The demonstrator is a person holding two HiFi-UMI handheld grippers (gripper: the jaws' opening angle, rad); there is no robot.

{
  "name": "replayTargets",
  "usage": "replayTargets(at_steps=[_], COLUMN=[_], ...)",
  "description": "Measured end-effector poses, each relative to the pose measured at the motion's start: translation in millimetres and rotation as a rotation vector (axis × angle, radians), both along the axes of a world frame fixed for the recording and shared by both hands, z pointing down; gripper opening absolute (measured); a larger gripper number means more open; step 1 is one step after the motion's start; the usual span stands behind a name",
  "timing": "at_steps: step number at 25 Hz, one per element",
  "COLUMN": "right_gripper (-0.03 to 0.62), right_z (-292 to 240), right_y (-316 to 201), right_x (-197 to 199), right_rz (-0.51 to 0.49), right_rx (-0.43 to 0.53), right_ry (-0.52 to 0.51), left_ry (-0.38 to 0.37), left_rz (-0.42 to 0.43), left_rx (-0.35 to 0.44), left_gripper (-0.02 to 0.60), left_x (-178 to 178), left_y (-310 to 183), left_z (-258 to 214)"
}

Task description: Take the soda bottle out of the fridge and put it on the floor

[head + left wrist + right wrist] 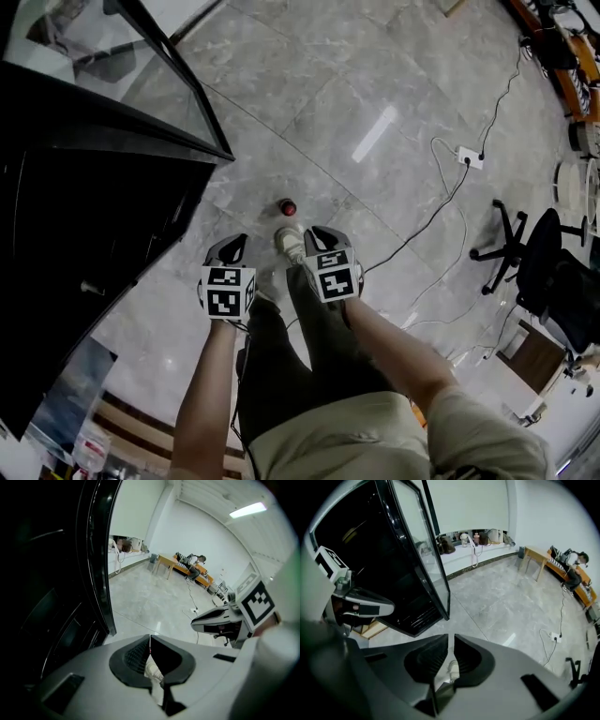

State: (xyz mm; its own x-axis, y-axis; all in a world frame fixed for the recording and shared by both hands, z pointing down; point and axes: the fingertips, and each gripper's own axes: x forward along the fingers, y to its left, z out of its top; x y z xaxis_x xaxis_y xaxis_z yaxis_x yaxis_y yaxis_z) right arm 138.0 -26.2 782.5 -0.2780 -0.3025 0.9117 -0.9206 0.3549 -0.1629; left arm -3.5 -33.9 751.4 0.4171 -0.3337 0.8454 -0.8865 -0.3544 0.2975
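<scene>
Soda bottle (288,207) stands on floor (placing looks done). Left gripper (232,249) closed, empty; right gripper (323,236) barely ajar, empty. Next: just back away.

Person in olive clothes, with pale grey grippers

A khaki short-sleeved shirt (375,433) over darker olive trousers (314,352); one pale, off-white shoe (290,242); the left gripper (232,249) and right gripper (322,233) have smooth light-grey shells, with black ribbed pads (135,656) lining the jaws; each carries a white cube (228,291) printed with black square markers.
</scene>
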Motion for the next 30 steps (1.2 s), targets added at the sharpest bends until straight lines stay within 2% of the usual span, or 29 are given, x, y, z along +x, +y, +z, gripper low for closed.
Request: replayTargets(at_steps=[8, 15, 22, 27, 30], right_gripper=[0.017, 0.011, 0.011, 0.011, 0.006], right_z=[-125, -233, -343, -430, -474], right_y=[-25, -51, -75, -75, -68], right_x=[-25, -62, -119, -161, -183], right_rz=[-0.029, -0.077, -0.169, -0.263, -0.325], right_rx=[0.160, 0.309, 0.448, 0.568, 0.613], right_ry=[-0.029, -0.096, -0.184, -0.246, -0.302], left_ry=[0.035, 0.040, 0.037, 0.018, 0.008], left_rz=[-0.005, -0.050, -0.103, -0.113, -0.147], left_rx=[0.127, 0.239, 0.385, 0.502, 0.571], left_gripper=[0.008, 0.008, 0.008, 0.008, 0.008], left_x=[-9, -39, -78, -102, -119], left_y=[0, -11, -29, -29, -23], left_z=[-108, -200, -304, -382, -421])
